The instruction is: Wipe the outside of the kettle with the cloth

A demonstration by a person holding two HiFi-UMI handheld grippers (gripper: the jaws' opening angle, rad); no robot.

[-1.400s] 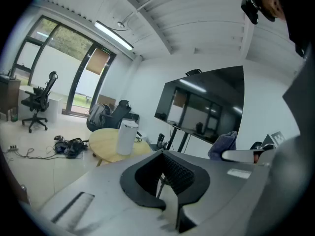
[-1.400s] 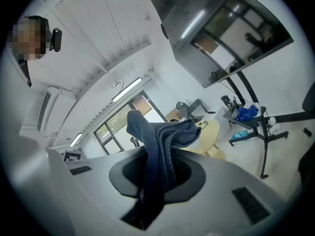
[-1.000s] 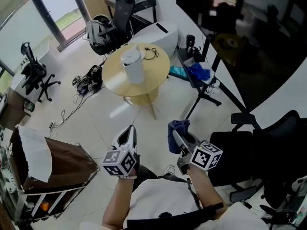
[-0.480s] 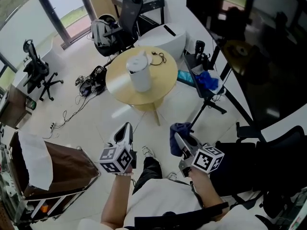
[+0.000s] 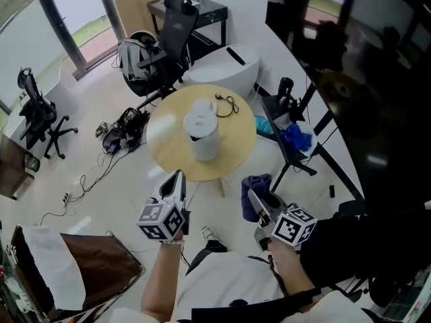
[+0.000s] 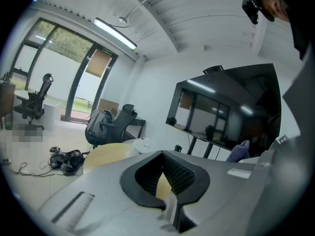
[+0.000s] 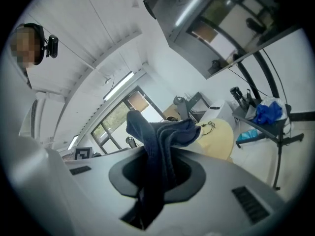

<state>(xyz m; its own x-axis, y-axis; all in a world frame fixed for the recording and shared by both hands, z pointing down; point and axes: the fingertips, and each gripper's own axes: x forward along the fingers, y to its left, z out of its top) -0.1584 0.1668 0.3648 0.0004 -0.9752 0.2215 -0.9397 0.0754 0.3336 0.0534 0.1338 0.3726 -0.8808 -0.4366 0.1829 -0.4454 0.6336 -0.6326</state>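
Kettle (image 5: 202,134) nearer now — upright, axis vertical — cloth (image 5: 254,182) in right gripper (image 5: 254,198).

The kettle (image 5: 202,130) stands near the middle of the round table (image 5: 165,143). A coiled cable (image 5: 227,103) lies on the table behind the kettle, toward the far right edge. The left hand-held gripper (image 5: 178,178) and the right hand-held gripper (image 5: 254,196) sit side by side in front of the table, the left one close to its near edge. The cloth (image 5: 253,184) sits between the right hand-held gripper's jaws and drapes over its tip. Behind the table stands an office chair (image 5: 176,19), with a bag (image 5: 133,56) to its left. A stand (image 5: 289,136) is right of the table. A tangle of gear (image 5: 123,123) lies on the floor (image 5: 101,180) left of the table. A cart (image 5: 87,274) stands at the lower left.
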